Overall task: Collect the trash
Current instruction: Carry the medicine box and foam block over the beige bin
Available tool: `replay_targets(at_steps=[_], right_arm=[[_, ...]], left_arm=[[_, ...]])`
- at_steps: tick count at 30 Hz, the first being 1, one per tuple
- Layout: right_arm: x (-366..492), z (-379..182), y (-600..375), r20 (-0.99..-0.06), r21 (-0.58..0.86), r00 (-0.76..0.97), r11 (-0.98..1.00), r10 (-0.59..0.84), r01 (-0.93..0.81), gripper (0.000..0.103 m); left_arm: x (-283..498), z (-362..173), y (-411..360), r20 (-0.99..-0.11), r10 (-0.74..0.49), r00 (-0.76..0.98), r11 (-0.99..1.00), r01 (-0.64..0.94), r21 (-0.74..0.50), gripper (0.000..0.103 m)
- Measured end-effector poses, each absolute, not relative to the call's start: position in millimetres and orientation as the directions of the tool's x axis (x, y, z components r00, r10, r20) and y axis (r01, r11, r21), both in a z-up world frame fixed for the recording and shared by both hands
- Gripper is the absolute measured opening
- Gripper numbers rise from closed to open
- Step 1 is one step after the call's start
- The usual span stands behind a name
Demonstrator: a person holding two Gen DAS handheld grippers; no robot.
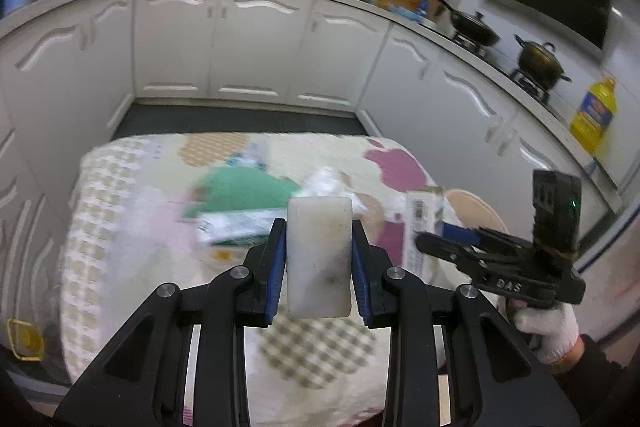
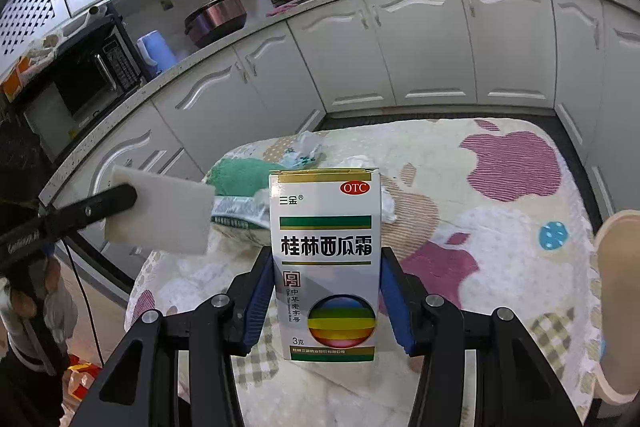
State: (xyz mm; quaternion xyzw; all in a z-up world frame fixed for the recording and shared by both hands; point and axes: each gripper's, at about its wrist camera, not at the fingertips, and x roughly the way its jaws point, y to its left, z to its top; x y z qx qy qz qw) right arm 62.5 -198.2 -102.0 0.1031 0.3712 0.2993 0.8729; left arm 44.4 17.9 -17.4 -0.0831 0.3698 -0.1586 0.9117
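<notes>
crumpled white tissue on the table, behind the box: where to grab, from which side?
Both grippers are full: the left gripper holds a white foam block, the right gripper a white medicine box. Once one is free, take the crumpled white tissue from above, pinching its raised middle; it lies low on the patterned tablecloth.

White sponge (image 1: pixel 319 255), white/green med box (image 2: pixel 326 263), apple-print cloth (image 2: pixel 500 187).

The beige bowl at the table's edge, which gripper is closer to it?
Right. The right gripper, holding the medicine box, is just beside the beige bowl; the left gripper, clamping the white sponge, sits farther across the table.
</notes>
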Motion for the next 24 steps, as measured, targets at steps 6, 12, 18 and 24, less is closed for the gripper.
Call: replay_targets(at_steps=[6, 12, 18, 24], right_arm=[[52, -101, -221, -0.592, 0.387, 0.57, 0.821, 0.57, -0.419, 0.049], [47, -103, -251, -0.595, 0.388, 0.595, 0.842, 0.54, -0.375, 0.049], [44, -106, -275, -0.596, 0.398, 0.611, 0.853, 0.52, -0.337, 0.049], [41, -110, -291, -0.601, 0.402, 0.619, 0.861, 0.506, -0.313, 0.049]], left_arm=[[47, -33, -27, -0.669, -0.386, 0.635, 0.922, 0.29, -0.256, 0.027], [57, -47, -63, -0.692, -0.405, 0.598, 0.911, 0.329, -0.249, 0.027], [66, -53, -87, -0.7, -0.419, 0.578, 0.902, 0.356, -0.245, 0.027], [73, -59, -110, -0.709, -0.43, 0.559, 0.893, 0.377, -0.245, 0.027]])
